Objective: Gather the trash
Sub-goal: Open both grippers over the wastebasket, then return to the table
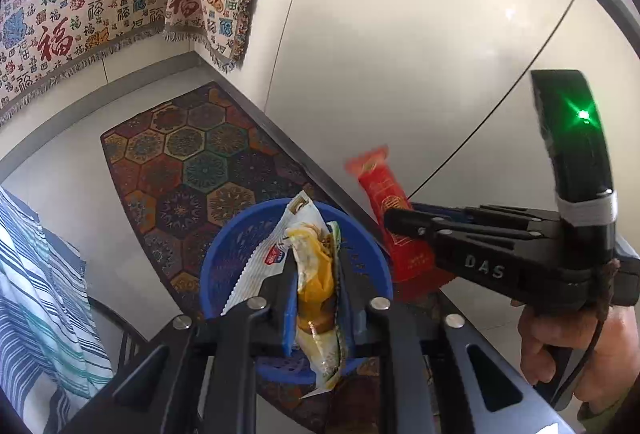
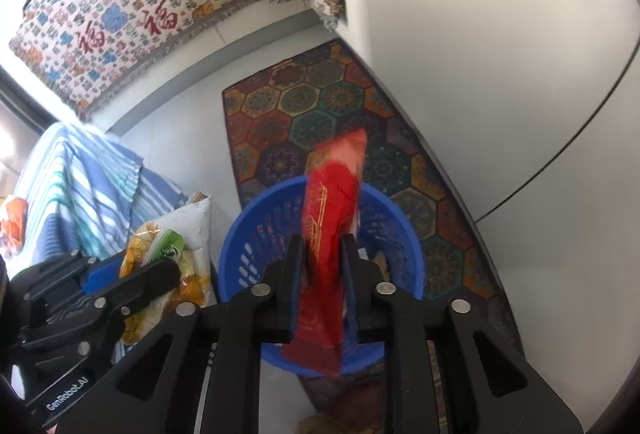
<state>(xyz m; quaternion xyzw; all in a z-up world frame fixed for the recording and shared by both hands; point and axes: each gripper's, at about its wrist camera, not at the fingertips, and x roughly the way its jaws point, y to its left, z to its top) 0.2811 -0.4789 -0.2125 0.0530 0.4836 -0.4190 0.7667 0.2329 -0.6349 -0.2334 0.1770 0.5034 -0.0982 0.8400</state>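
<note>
Blue basket (image 2: 256,234) mouth lies open below; white wall (image 2: 500,74) crowds right.

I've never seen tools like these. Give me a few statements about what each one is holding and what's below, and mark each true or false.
1. The left gripper is shut on a yellow and white snack wrapper. True.
2. The right gripper is open and holds nothing. False: it is shut on a red wrapper.
3. A blue basket sits below both grippers. True.
4. The basket stands on bare white floor. False: it stands on a patterned hexagon rug.
5. Both wrappers already lie in the basket. False: each is clamped between gripper fingers, above it.
</note>
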